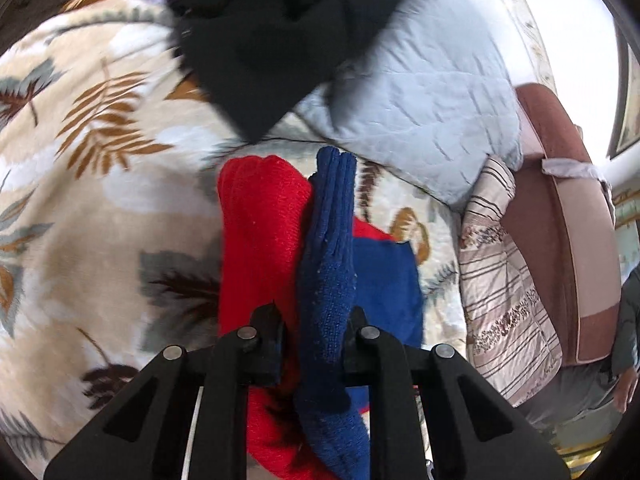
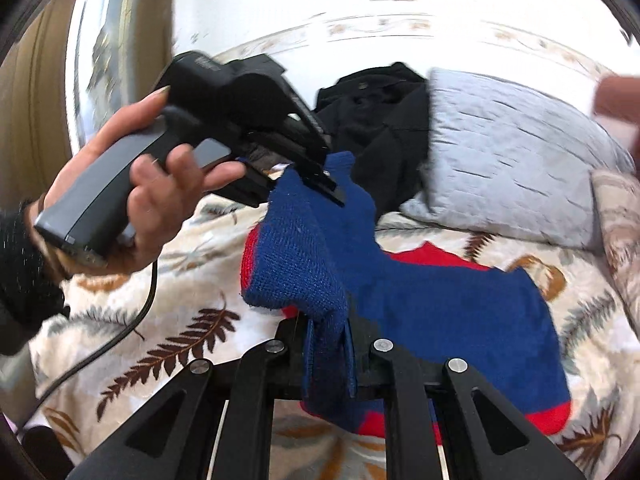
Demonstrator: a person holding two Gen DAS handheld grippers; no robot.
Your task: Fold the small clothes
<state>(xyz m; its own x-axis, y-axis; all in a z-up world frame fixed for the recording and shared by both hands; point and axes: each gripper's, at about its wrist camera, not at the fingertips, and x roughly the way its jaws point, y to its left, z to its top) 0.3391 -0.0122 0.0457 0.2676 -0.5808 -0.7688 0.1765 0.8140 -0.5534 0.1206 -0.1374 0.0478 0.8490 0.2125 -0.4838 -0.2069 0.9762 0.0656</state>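
Observation:
A small knitted garment in blue and red (image 2: 440,300) lies partly on the leaf-patterned bedspread (image 2: 180,332) and is lifted at one edge. My left gripper (image 1: 314,328) is shut on a raised blue fold of it (image 1: 332,248), with the red part (image 1: 260,232) to its left. My right gripper (image 2: 328,340) is shut on another blue fold (image 2: 304,264) of the same garment. The left gripper also shows in the right wrist view (image 2: 326,184), held by a hand (image 2: 132,192) and pinching the garment's far edge.
A black garment (image 1: 288,36) lies crumpled at the back, also in the right wrist view (image 2: 380,120). A pale blue quilted pillow (image 1: 424,100) and a striped pillow (image 1: 504,280) sit at the right. A cable (image 2: 120,328) trails over the bedspread.

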